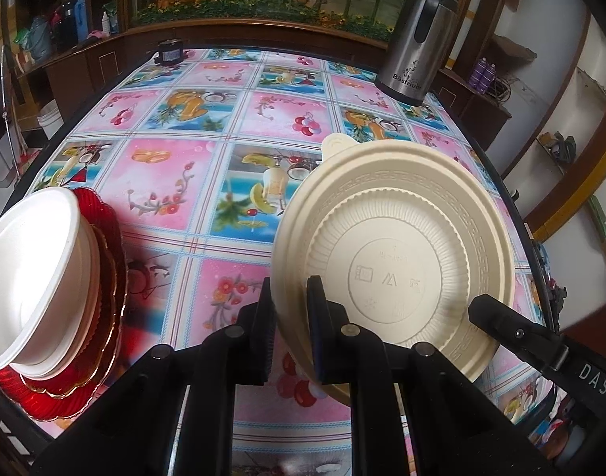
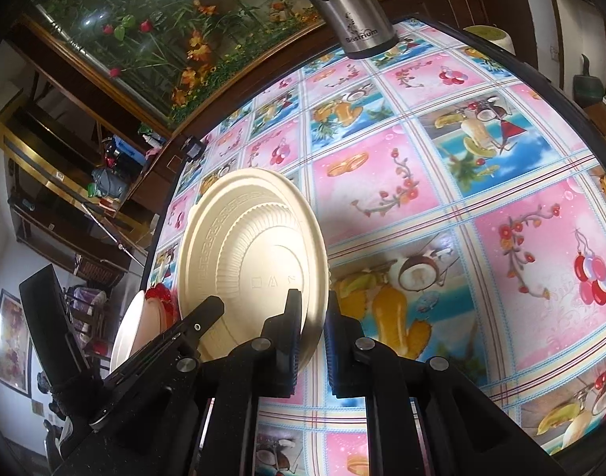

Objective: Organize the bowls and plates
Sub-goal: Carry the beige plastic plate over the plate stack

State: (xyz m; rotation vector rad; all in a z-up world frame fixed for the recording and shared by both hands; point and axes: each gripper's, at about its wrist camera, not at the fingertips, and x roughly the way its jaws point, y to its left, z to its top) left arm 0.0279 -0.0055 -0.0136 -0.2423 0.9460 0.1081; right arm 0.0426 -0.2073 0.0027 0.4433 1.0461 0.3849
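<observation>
Your left gripper [image 1: 289, 333] and right gripper [image 2: 312, 337] both clamp the rim of the cream plate [image 1: 398, 246], fingers narrow on it, one at each side. The plate hangs tilted, underside showing, over the table's [image 1: 207, 119] right half, clear of the cloth. At the near left edge a white bowl [image 1: 37, 261] sits on a stack of red plates [image 1: 108, 277]. A steel jug [image 1: 418, 35] stands at the far right corner, a small dark box [image 1: 168, 52] at the far edge. The middle lies open between plate and stack.
</observation>
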